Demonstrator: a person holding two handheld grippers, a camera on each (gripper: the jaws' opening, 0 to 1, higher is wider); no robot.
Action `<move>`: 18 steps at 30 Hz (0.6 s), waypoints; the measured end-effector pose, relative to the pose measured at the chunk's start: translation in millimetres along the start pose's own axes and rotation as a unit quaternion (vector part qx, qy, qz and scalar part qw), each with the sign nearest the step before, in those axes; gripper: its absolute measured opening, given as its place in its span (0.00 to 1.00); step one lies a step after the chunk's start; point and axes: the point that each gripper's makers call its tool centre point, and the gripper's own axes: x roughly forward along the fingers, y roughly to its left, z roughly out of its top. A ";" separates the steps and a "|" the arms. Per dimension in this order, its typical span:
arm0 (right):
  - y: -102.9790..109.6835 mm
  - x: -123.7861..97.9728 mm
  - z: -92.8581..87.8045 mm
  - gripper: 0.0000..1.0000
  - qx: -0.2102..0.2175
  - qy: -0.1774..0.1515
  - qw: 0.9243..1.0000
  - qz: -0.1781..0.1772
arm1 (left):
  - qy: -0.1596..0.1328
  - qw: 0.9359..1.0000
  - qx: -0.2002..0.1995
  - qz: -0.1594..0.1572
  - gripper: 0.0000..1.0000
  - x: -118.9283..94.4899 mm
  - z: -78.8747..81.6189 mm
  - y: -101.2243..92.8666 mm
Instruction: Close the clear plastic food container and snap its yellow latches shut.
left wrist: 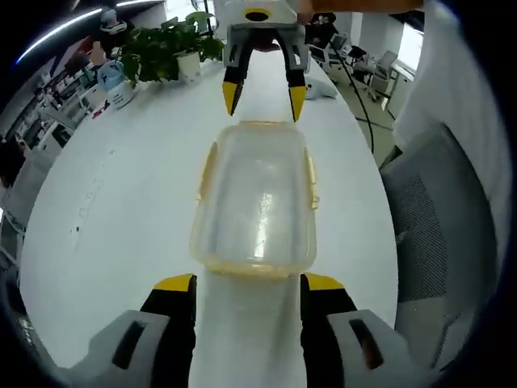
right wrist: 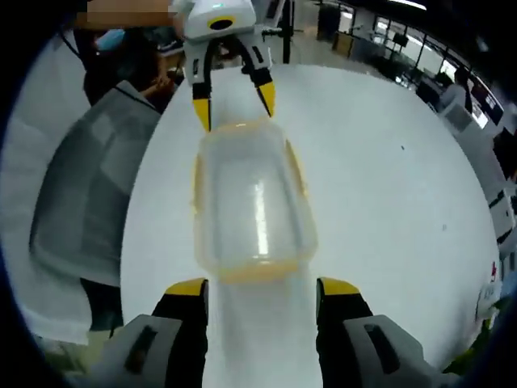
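Own jaws nearest lens in left gripper view: left gripper [left wrist: 246,283] spread wide, yellow tips either side of near short end of container, holding nothing. Same story in right gripper view: right gripper [right wrist: 262,287] apart, empty, straddling opposite short end.

Clear plastic food container [left wrist: 256,198] lies flat on white table [left wrist: 121,202], long axis running between the two grippers, which face each other across it. Lid looks seated on base, rim lines up all round, but can't tell if fully pressed down. Yellow latches [left wrist: 311,179] along long sides; whether snapped or loose not readable, too blurred.

Judgement on step: lid on, latching pending. Do it well by bracing one end w/ one gripper so box doesn't skate on slick table, then push each side latch down and inward w/ a jaw tip. Press lid flat first, else latch won't catch.

Office chair [left wrist: 440,218] just off table edge; potted plant [left wrist: 166,48] well away at far end.
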 end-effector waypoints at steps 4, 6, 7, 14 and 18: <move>-1.9 -3.0 4.8 0.52 0.028 -0.016 0.999 -0.014 | -0.010 1.000 -0.022 0.011 0.50 -5.5 5.1 2.4; -1.3 -4.8 8.6 0.52 0.040 -0.025 0.999 -0.016 | -0.017 0.999 -0.043 0.018 0.49 -8.5 7.8 3.4; -1.3 -4.7 9.9 0.52 0.049 -0.028 0.998 -0.019 | -0.021 0.998 -0.051 0.019 0.49 -9.0 8.6 4.1; -3.8 -2.4 17.2 0.50 0.114 -0.039 0.992 -0.043 | -0.035 0.991 -0.118 0.049 0.48 -11.2 13.7 6.8; -2.0 2.1 18.6 0.49 0.127 -0.033 0.990 -0.048 | -0.038 0.985 -0.152 0.076 0.48 -12.4 15.7 9.3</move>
